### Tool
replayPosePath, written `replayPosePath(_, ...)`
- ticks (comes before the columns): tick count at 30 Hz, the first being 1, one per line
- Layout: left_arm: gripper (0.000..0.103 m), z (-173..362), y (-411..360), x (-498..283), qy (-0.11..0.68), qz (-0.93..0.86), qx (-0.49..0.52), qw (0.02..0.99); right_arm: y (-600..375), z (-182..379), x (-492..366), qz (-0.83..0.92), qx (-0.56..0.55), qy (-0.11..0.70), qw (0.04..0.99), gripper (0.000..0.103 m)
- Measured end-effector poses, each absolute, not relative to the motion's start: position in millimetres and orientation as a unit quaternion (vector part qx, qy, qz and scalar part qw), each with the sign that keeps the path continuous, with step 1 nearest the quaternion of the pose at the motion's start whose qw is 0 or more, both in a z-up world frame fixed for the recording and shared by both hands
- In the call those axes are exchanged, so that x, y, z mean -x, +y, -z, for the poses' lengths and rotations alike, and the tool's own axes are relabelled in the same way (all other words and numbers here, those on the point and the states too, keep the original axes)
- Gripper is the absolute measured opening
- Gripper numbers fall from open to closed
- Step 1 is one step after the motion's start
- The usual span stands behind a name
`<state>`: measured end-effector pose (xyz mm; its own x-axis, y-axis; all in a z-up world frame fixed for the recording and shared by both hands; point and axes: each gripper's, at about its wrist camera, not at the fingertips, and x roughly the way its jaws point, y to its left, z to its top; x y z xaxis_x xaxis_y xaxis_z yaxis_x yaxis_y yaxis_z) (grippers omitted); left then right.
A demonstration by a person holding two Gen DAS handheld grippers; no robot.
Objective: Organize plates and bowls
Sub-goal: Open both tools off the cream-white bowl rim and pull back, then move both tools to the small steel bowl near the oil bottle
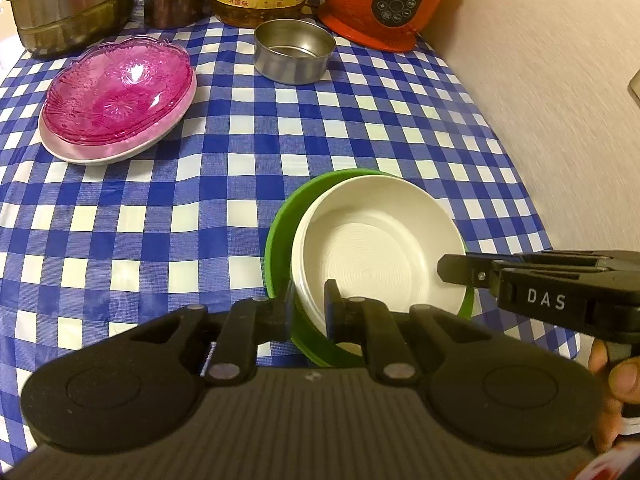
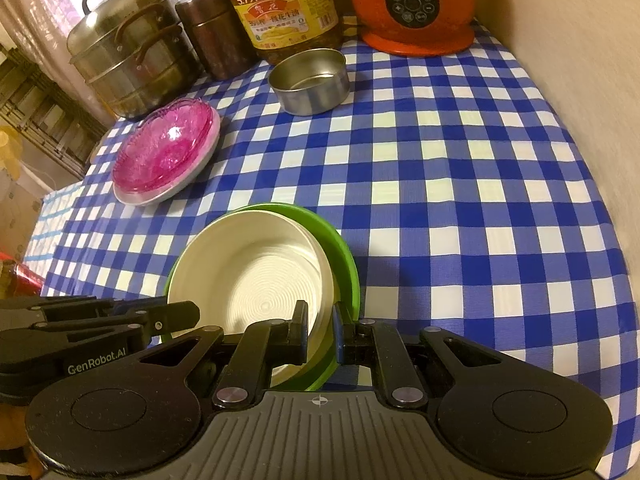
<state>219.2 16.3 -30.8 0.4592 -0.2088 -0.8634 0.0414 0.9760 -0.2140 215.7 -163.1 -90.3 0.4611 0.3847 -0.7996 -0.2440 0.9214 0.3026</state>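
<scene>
The right gripper [image 1: 452,272] carries the white letters "DAS" on its black body, and the left gripper [image 2: 192,316] reads "GenRobot.AI". Behind them, at the far edge of the blue-and-white checked tablecloth [image 1: 360,128], a clear plastic cooking-oil jug [image 2: 282,8] with amber oil wears a yellow label printed "5.7升家庭装". To its right stands an orange electric cooker [image 2: 416,4] with a dark button panel; to its left a brown metal canister [image 2: 208,36] and a lidded, tiered stainless-steel steamer pot [image 2: 128,52].

Just in front of the oil jug sits a round, straight-walled stainless-steel bowl [image 1: 294,52], nothing in it. Well left of the jug, a translucent pink plastic dish with a scalloped, cut-glass pattern [image 1: 120,88] rests inside a plain white plate [image 1: 100,154].

Nearest the cameras, well in front of the oil jug, a shallow white plastic bowl with concentric ridges on its floor [image 1: 376,252] is nested in a smooth green plastic bowl [image 1: 276,236].

The left gripper [image 1: 308,300] is clamped on the near-left rims of this white-and-green pair, one finger inside, one outside. The right gripper [image 2: 320,320] pinches the same two rims on the opposite side.
</scene>
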Motion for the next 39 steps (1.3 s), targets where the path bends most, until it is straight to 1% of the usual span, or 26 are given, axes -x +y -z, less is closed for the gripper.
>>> replayPosePath(3,0.013,31,16,-219,0.514,0.073,0.083,0.85,-163,90,-216,-0.185,-0.076,0.485,0.851,0.014)
replayPosePath(5,0.016,31,16,-219,0.513,0.073,0.085,0.851,-163,90,-216,-0.186,-0.077,0.484,0.851,0.015)
replayPosePath(7,0.019,30,17,-218,0.509,0.074,0.087,0.853,-163,90,-215,-0.189,-0.081,0.481,0.852,0.021)
replayPosePath(8,0.021,29,17,-218,0.508,0.075,0.088,0.854,-163,89,-215,-0.193,-0.084,0.479,0.852,0.027)
replayPosePath(9,0.021,28,17,-218,0.507,0.075,0.089,0.854,-162,89,-215,-0.197,-0.087,0.478,0.852,0.031)
replayPosePath(12,0.022,26,19,-217,0.501,0.074,0.092,0.857,-160,87,-214,-0.197,-0.086,0.475,0.853,0.034)
replayPosePath(25,0.025,8,34,-197,0.474,0.066,0.132,0.868,-174,70,-194,-0.185,-0.104,0.456,0.864,0.036)
replayPosePath(39,0.026,-11,38,-161,0.459,0.066,0.136,0.876,-177,64,-148,-0.158,-0.063,0.45,0.877,0.037)
